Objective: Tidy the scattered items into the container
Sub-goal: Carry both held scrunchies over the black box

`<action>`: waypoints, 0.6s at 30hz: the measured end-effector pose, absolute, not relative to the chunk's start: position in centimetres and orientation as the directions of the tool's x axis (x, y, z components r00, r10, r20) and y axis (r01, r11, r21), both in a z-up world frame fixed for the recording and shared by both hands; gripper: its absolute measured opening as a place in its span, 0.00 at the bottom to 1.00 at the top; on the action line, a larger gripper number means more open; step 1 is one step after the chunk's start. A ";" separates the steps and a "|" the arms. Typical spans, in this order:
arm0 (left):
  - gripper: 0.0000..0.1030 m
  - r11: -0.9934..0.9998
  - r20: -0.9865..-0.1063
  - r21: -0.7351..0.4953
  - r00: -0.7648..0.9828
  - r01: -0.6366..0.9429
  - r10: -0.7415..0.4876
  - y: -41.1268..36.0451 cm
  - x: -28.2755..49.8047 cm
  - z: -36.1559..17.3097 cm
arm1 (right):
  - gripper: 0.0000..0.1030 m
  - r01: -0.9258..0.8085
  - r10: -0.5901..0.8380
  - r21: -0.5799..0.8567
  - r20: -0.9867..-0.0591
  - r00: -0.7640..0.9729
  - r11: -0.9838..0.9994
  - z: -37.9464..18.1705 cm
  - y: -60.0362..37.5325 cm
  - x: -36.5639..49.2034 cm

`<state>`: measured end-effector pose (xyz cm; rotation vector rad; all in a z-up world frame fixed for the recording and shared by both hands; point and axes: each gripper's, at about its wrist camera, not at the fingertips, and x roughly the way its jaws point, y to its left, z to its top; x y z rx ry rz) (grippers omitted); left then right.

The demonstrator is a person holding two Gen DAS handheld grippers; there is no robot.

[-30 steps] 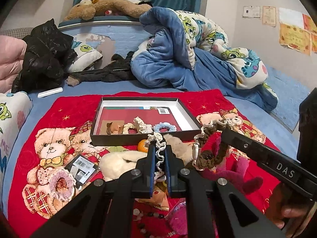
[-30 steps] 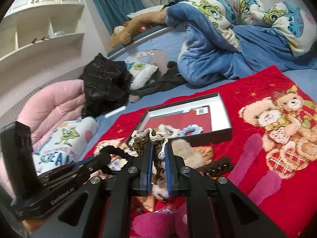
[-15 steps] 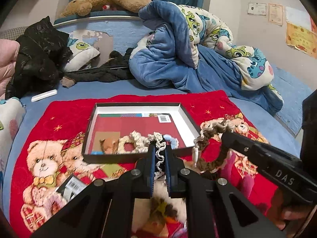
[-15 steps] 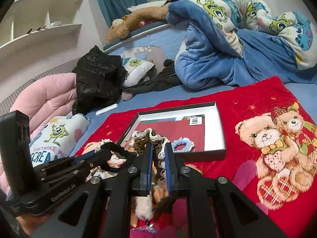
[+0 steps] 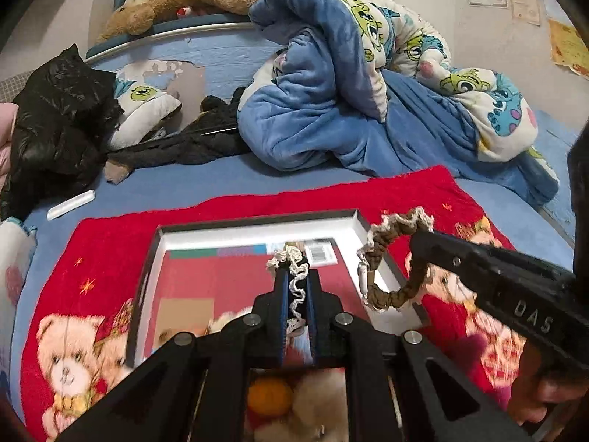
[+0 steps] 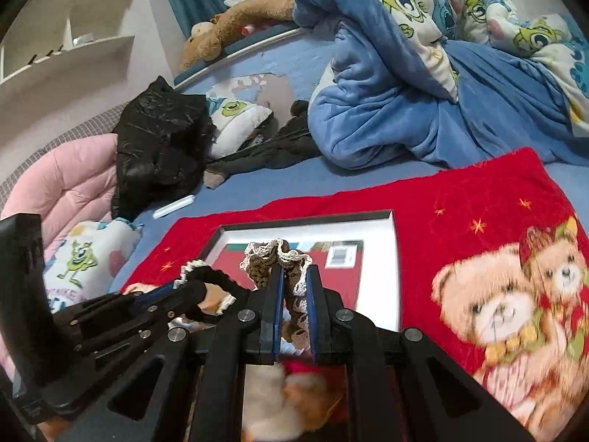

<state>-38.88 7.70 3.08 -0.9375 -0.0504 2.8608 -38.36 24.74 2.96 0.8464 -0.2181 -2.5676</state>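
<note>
A shallow black box with white inner walls (image 5: 254, 230) lies on the red bear blanket; it also shows in the right wrist view (image 6: 394, 258). My left gripper (image 5: 296, 276) is shut on a black hair tie with white lace trim (image 5: 298, 283), held over the box. My right gripper (image 6: 292, 272) is shut on a brown hair tie with white lace trim (image 6: 274, 258), also over the box. The brown tie (image 5: 390, 250) hangs from the right gripper in the left wrist view. Box contents are mostly hidden behind the grippers.
Furry and orange items (image 5: 268, 397) lie below the box's near edge. A blue monster-print quilt (image 5: 368, 84), black jacket (image 5: 55, 121), pink quilt (image 6: 66, 184) and white tube (image 5: 71, 204) lie on the bed beyond the red blanket (image 5: 110, 243).
Both grippers have moved forward with their hair ties, from above the scattered pile to over the box. The box now looks closer and larger.
</note>
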 end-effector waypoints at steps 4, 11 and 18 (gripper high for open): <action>0.09 -0.991 -0.591 -0.083 -0.795 -0.109 0.137 7.8 -42.3 2.3 | 0.12 0.329 -0.430 0.279 -0.526 -0.734 -0.902 2.2 25.7 -40.4; 0.09 -0.986 -0.642 -0.129 -0.749 -0.107 0.165 7.2 -44.4 -1.9 | 0.12 0.267 -0.410 0.320 -0.565 -0.716 -0.909 -1.8 27.5 -42.9; 0.09 -0.986 -0.665 -0.129 -0.729 -0.104 0.164 7.4 -44.7 -2.9 | 0.12 0.273 -0.393 0.285 -0.587 -0.708 -0.919 -2.9 25.8 -43.2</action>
